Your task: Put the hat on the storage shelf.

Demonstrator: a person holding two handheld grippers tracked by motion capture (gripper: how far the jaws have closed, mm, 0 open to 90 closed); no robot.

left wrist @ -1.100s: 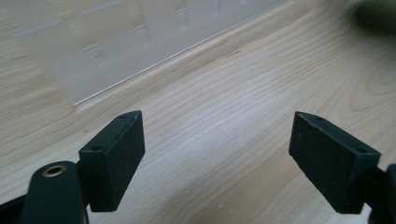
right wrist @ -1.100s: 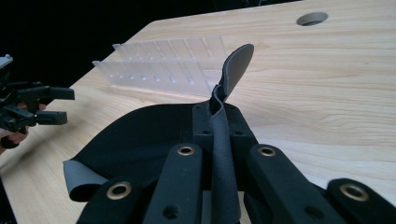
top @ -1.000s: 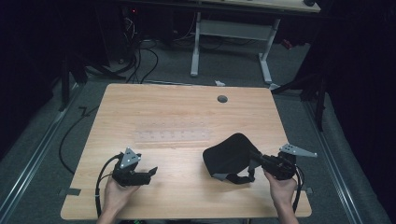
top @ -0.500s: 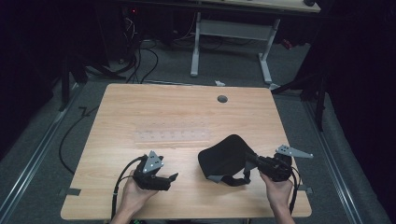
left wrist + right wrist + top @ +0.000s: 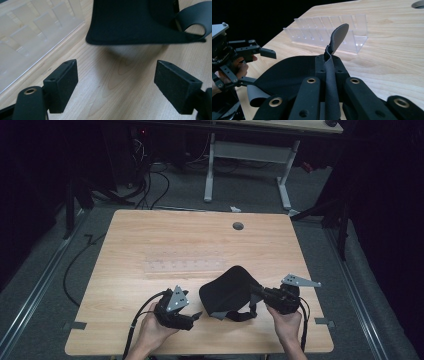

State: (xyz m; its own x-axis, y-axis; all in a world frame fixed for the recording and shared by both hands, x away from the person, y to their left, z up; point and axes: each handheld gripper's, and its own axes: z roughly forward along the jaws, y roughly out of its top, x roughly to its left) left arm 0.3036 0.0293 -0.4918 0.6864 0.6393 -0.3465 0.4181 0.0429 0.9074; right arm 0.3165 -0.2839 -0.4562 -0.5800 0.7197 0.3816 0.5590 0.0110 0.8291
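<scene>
Right gripper (image 5: 257, 292) clenched on the black cap (image 5: 227, 290): the right gripper view has both jaws pinched on a thin grey strap (image 5: 332, 75) that stands on edge between them, its free end (image 5: 339, 37) sticking up past the tips. Cap body spreads ahead and to the left of those jaws, low on the table (image 5: 150, 240). In the high view the cap is right off the gripper's tips, toward table centre, with the strap loop (image 5: 239, 314) curling under it on the near side.

Left gripper (image 5: 196, 316) released: the left gripper view shows both pads (image 5: 61, 85) spread wide, bare wood between them, nothing touching. The cap's brim (image 5: 140, 37) hangs straight ahead of the open jaws, just beyond the tips, edge lifted clear of the table with a shadow under it. Strap loop (image 5: 193, 20) off to the jaws' upper right. From above, the left gripper's tips point at the cap's near-left edge, close but apart.

The two grippers face each other across the cap; the right gripper view catches the left gripper (image 5: 265, 53) beyond the cap's far-left edge, hand (image 5: 239, 70) wrapped on it.

Farther out, beyond both: clear plastic divider tray (image 5: 184, 266) lies flat on the table, past the cap, apart from it. Left gripper view has it up-left of the jaws (image 5: 32, 32). Beyond that, round cable hole (image 5: 238, 226) near the table's far edge.
</scene>
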